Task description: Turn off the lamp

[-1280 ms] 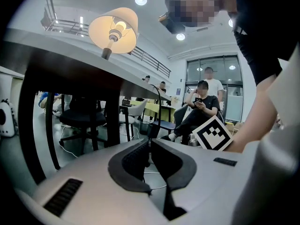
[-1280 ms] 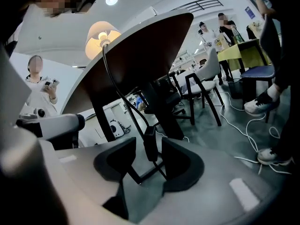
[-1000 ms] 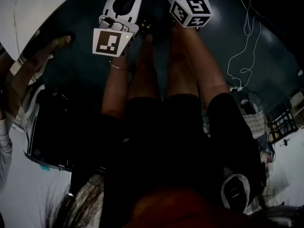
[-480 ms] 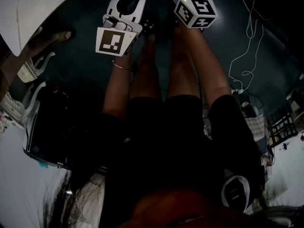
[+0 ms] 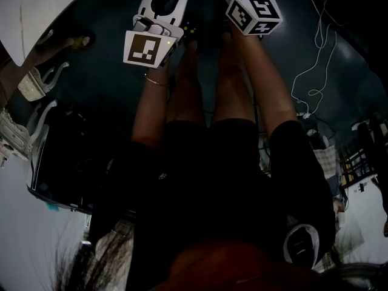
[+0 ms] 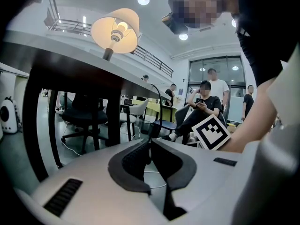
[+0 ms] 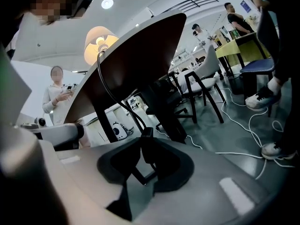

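Lamp (image 6: 116,27) stands on the table (image 6: 70,64), high above both tongs, and its bulb is lit under the pale shade. Both tongs are held low, below the level of the table top. From the lamp a black cord (image 7: 110,93) goes over the table edge and hangs down in a curve to the tongs. On this cord sits a small black switch (image 7: 146,134). Its long axis follows the cord, nearly upright with a slight tilt.

The right tongs (image 7: 144,142) have just been closing, and the switch is between their tips, so I judge that they grip it. The left tongs (image 6: 149,146) are closed on the cord just beside. I cannot tell whether they hold it above or below the switch.

So the coming move depends on the switch and not on the lamp itself. The right tongs are the nearer ones and are already on it. The button must probably be pressed across the thin side of the switch, while the left tongs keep the cord from swinging.

I can read no brand or label. The only print is the black and white square markers on the cube (image 6: 211,131) of the right tongs, and the head view is too dark for more.
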`<state>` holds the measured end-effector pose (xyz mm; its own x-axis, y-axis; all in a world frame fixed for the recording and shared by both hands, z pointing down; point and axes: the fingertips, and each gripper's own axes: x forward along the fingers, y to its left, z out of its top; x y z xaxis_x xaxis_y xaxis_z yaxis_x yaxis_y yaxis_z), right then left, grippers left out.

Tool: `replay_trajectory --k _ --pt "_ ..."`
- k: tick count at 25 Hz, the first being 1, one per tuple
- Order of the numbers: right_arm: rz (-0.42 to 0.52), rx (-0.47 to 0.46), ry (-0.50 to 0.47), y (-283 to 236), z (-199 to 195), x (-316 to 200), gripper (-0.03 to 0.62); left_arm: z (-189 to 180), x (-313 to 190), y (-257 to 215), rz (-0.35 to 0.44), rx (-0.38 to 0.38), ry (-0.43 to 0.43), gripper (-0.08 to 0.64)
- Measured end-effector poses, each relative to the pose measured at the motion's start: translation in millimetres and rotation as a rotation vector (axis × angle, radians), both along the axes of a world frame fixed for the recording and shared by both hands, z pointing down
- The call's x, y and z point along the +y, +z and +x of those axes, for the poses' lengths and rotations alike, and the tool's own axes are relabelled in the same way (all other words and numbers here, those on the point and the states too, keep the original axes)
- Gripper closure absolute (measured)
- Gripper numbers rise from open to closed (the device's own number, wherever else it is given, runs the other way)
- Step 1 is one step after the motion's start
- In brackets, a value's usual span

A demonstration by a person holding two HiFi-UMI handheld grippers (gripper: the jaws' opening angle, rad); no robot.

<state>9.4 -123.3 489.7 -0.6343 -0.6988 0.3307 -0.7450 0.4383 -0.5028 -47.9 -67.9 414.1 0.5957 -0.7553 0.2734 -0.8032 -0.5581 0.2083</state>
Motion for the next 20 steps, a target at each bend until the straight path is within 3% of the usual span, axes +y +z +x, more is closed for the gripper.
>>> replay_trajectory --k 20 --pt "-0.010 -0.059 -0.003 -4.3 1.8 5.7 0.515 -1.2 -1.4 5.2 -0.007 0.003 -0.009 0.552"
